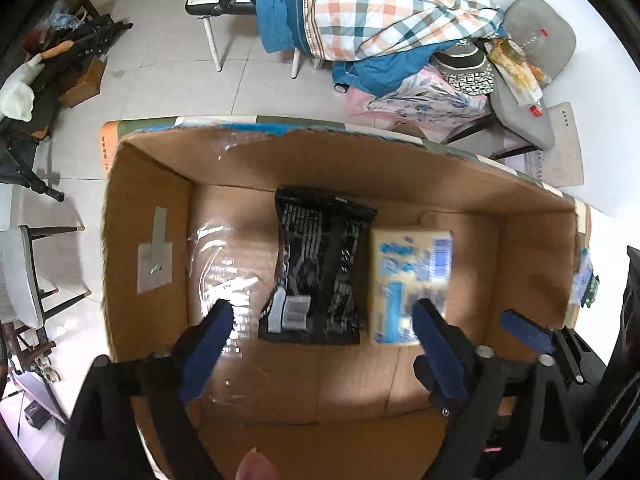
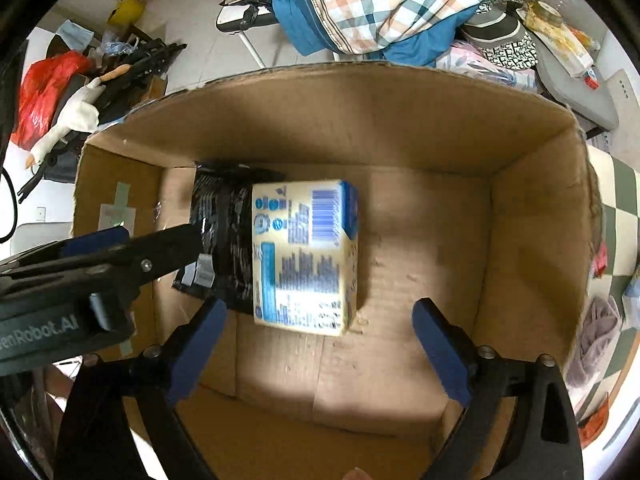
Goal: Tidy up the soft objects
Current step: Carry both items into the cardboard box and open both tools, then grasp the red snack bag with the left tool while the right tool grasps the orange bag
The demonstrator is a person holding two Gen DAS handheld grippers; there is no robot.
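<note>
Packs in the box: both grippers empty, next item due.
Left view: black pack (image 1: pixel 320 264) and yellow pack (image 1: pixel 408 280) lie side by side on the box (image 1: pixel 152 184) floor; left gripper (image 1: pixel 324 344) fingers spread. Right view: right gripper (image 2: pixel 320 340) fingers spread above the packs; next, I judge, fetch another soft item.

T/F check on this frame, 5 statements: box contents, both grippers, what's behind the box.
1. The cardboard box holds two packs. True.
2. The black pack lies on top of the yellow-and-blue pack. False: they lie side by side on the box floor, black one to the left.
3. The left gripper is shut on the black pack. False: its fingers are spread open and hold nothing.
4. The right gripper is open and empty. True.
5. A plaid blanket is piled up beyond the box. True.
</note>
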